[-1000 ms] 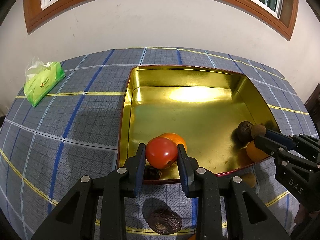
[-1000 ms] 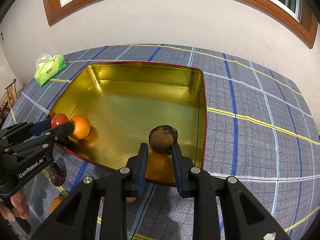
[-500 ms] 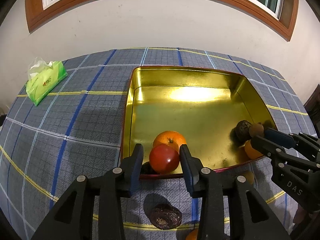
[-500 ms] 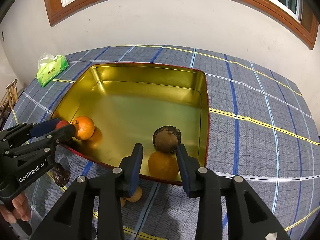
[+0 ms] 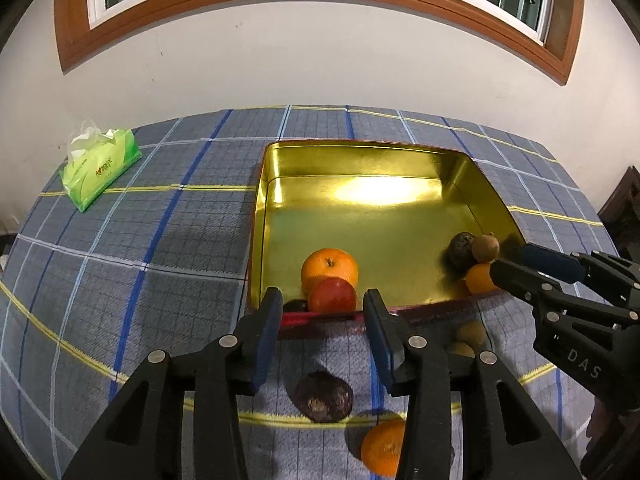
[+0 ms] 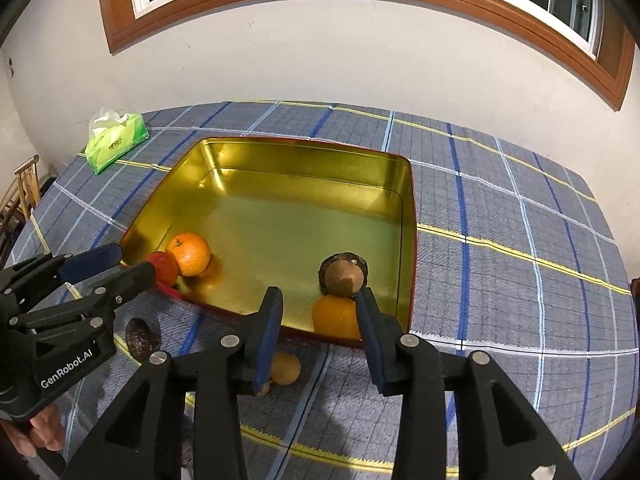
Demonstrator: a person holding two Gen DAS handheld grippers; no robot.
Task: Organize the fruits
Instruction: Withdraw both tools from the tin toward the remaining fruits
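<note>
Fruit drop's done, both my left gripper [image 5: 318, 334] and right gripper [image 6: 318, 330] opening with nothing clamped, so next I'd grab the dark fruit [image 5: 323, 397] outside the gold tray [image 5: 360, 152].

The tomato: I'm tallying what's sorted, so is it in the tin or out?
In. The tomato rests inside the gold tin, against an orange.

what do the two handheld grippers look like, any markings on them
Both grippers are black angular frames with silver rivets and blue pads lining the fingers. The left gripper carries white "GenRobot.AI" lettering on its side; the right gripper shows white letters "DAS". No cables or sleeves are visible.
</note>
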